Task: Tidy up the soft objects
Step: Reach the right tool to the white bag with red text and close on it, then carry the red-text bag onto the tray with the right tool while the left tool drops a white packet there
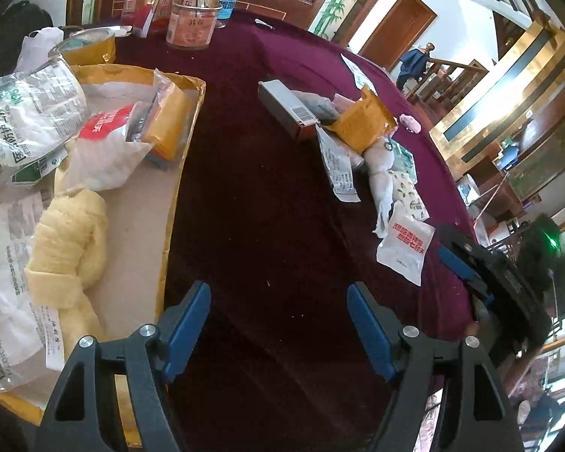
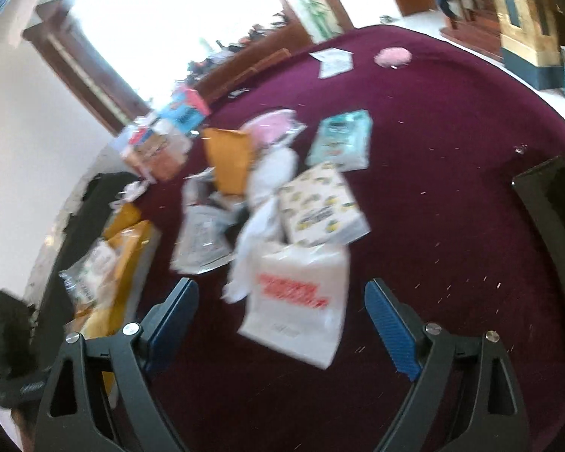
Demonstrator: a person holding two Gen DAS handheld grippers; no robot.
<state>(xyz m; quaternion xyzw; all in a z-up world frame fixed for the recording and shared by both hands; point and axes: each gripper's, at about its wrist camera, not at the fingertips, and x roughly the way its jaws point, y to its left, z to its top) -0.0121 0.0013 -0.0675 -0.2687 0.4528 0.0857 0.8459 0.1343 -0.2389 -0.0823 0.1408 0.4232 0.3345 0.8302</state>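
My left gripper [image 1: 280, 301] is open over bare dark red tablecloth [image 1: 252, 196], with nothing between its blue pads. Left of it, a gold-rimmed tray [image 1: 177, 184] holds a knotted yellow towel [image 1: 69, 248], mask packs [image 1: 30, 113] and a white bag with a red label [image 1: 105, 139]. My right gripper [image 2: 282, 301] is open, and the blurred white packet with red print [image 2: 297, 301] lies on the cloth between its fingers, untouched by the pads. Behind that packet lie a knotted white cloth [image 2: 271, 180], a lemon-print pack [image 2: 320, 203] and a teal pack [image 2: 341, 141]. The right gripper [image 1: 448, 243] also shows beside this packet [image 1: 405, 246].
A yellow box lid [image 1: 361, 124] and a grey carton [image 1: 286, 109] lie in the pile. Jars and boxes [image 1: 194, 15] stand at the table's far edge. A pink fluffy item [image 2: 391, 56] and a paper [image 2: 333, 61] lie farther back. A dark object [image 2: 557, 203] sits at the right.
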